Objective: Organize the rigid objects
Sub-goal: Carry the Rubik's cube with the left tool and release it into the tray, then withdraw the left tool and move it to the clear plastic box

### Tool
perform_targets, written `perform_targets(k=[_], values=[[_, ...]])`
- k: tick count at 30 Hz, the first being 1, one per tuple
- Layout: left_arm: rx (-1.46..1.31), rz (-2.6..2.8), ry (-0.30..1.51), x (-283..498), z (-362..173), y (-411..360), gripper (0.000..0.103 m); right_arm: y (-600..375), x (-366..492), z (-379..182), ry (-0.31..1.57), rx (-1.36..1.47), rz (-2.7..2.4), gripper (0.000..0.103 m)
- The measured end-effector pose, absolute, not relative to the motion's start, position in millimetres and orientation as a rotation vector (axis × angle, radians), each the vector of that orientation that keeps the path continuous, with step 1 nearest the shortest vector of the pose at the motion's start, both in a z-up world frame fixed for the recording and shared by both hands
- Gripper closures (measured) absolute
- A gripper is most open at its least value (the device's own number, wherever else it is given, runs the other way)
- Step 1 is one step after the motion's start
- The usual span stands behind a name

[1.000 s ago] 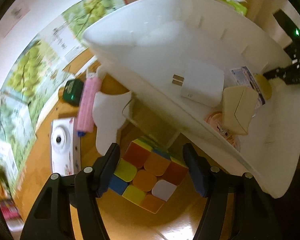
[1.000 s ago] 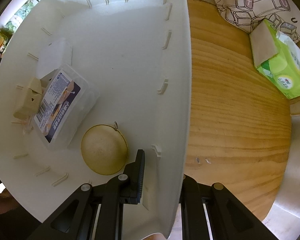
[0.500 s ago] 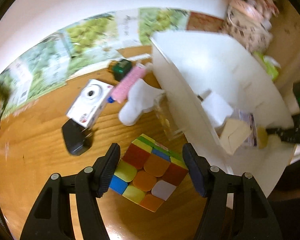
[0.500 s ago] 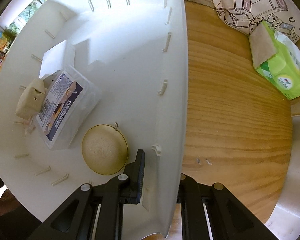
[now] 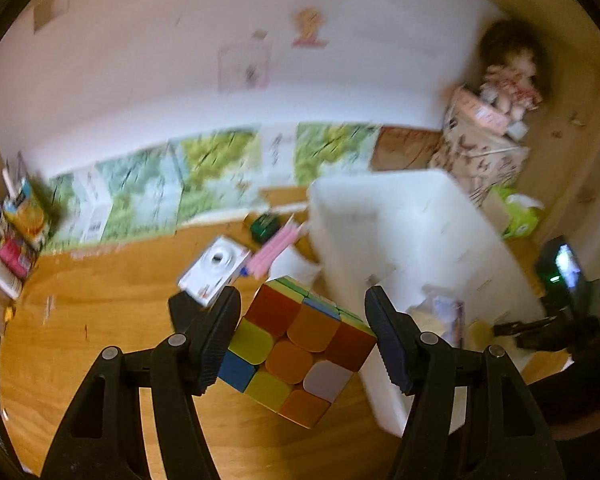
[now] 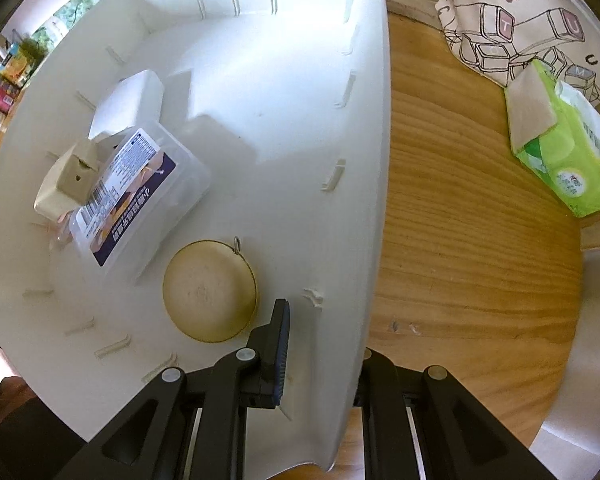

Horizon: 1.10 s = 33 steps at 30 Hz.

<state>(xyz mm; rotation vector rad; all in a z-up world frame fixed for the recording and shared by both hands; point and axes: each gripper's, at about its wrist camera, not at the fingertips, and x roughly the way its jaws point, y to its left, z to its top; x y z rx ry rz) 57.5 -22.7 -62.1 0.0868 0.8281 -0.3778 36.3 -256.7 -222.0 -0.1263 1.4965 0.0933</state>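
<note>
My left gripper [image 5: 302, 336] is shut on a multicoloured puzzle cube [image 5: 296, 350] and holds it above the wooden table, left of the white bin [image 5: 412, 232]. My right gripper [image 6: 324, 344] is shut on the near wall of the white bin [image 6: 364, 184], one finger inside and one outside. Inside the bin lie a round yellow tape measure [image 6: 210, 290], a clear labelled plastic box [image 6: 140, 196], a beige carton [image 6: 66, 184] and a white block [image 6: 128, 100].
On the table left of the bin lie a white camera [image 5: 216, 270], a pink brush [image 5: 274, 246], a white cloth [image 5: 294, 266], a dark green box [image 5: 265, 224] and a black object [image 5: 182, 314]. A green tissue pack [image 6: 560, 152] and a printed bag [image 6: 512, 16] sit right of the bin.
My left gripper has lifted and tilted up with the cube, so the table and bin sit lower and farther in its view. The right gripper keeps its hold on the bin wall.
</note>
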Motion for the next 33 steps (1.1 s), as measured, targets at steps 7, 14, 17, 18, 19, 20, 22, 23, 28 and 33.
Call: perform_targets(k=[7, 14, 17, 18, 19, 20, 22, 23, 28, 33], values=[[0.104, -0.481, 0.761, 45.2, -38.6, -49.3, 0.039, -256.0, 34.5, -217.3, 1.487, -0.130, 0.092, 0.089], [0.078, -0.631, 0.766, 32.4, -35.6, -79.5, 0.071, -261.6, 33.8, -213.7, 1.475, -0.105, 0.077, 0.089], [0.088, -0.695, 0.782, 28.2, -39.1, -93.5, 0.070, -263.7, 33.8, -212.9, 1.473, -0.104, 0.073, 0.089], [0.109, -0.710, 0.794, 25.8, -41.8, -100.9, 0.070, -264.3, 33.6, -212.6, 1.473, -0.107, 0.073, 0.088], [0.117, -0.716, 0.801, 25.2, -43.2, -103.6, 0.070, -264.5, 33.8, -212.0, 1.471, -0.108, 0.071, 0.088], [0.124, -0.721, 0.814, 25.1, -45.7, -106.4, 0.070, -265.0, 33.4, -211.9, 1.470, -0.106, 0.069, 0.088], [0.126, -0.716, 0.830, 26.6, -48.4, -107.6, 0.069, -266.2, 32.6, -211.8, 1.471, -0.097, 0.065, 0.088], [0.125, -0.705, 0.840, 27.7, -50.2, -107.1, 0.069, -266.6, 32.5, -211.7, 1.471, -0.094, 0.064, 0.088], [0.105, -0.618, 0.887, 36.8, -58.5, -96.6, 0.068, -267.2, 33.6, -211.3, 1.472, -0.094, 0.054, 0.088], [0.040, -0.522, 0.935, 47.9, -64.5, -75.6, 0.066, -264.3, 34.4, -213.1, 1.475, -0.102, 0.045, 0.088]])
